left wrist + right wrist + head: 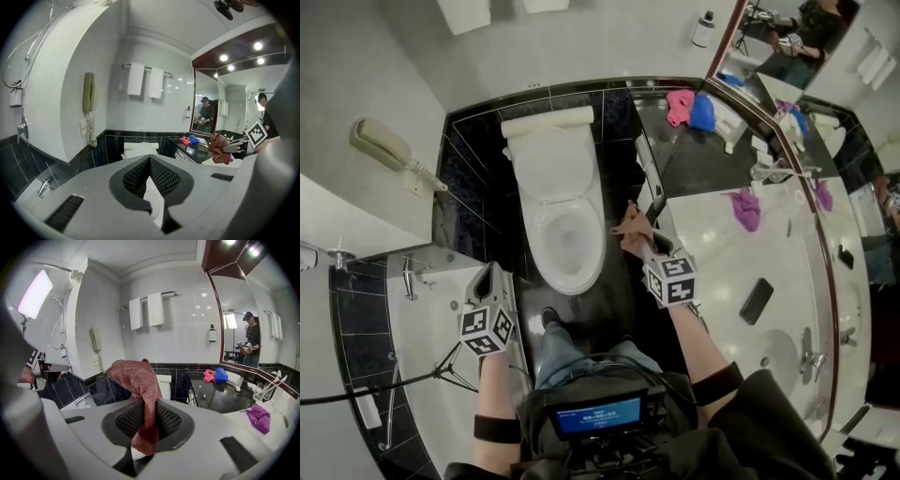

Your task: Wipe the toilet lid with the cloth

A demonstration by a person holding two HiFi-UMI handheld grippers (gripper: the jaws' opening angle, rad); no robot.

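Right claw [149,420] is pinched narrow on the cloth [136,376], with the mesh pads clamped on a fold of it. Left claw [149,176] is closed up with nothing in it. It sits off to the left of the toilet, basically just along for the ride.

The cloth is a reddish-brown, nubbly knit thing, all bunched up. One lump flops over above the claw and a tail hangs down through the gap. It looks soft and floppy, so it's gonna fold wherever it wants.

From the head view, the cloth is up in the air beside the right edge of the toilet bowl [567,239]. It hangs over the dark floor between the toilet and the bench [712,244] and isn't touching anything. So I'd call this the carry-over step, and no wiping has started yet.

The toilet lid [548,169] looks flipped up against the tank, though from straight above it's kinda hard to be sure. For the next move I'd swing the right claw left and forward and get the loose part of the cloth flat on the lid. Then press and sweep, without letting the hard claw tips scrape it.

Further back, a pink cloth [680,105] and a blue cloth [703,111] sit on the dark counter corner, and a purple cloth [746,208] lies on the bench.
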